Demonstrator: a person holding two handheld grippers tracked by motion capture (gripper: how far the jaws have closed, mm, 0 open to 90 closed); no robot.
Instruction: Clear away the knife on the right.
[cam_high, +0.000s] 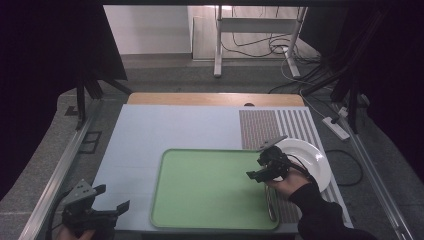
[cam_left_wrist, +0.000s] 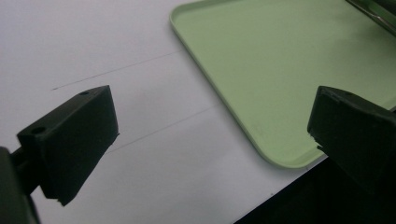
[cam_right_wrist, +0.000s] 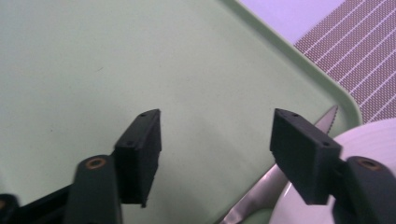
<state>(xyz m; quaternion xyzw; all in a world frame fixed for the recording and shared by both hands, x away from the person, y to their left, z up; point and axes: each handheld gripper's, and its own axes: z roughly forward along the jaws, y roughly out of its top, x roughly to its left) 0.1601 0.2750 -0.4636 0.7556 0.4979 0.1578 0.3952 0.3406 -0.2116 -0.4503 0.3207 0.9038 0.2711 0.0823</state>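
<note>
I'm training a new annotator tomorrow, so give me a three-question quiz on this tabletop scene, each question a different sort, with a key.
1. True or false: the knife lies on the right part of the green tray.
2. Multiple choice: the white plate stands A) on the tray, B) on the striped mat right of the tray, C) on the floor.
3. Fill in: the right claw hangs over the tray with its jaws ____ and nothing between them.

Key: 1 true; 2 B; 3 open.
</note>
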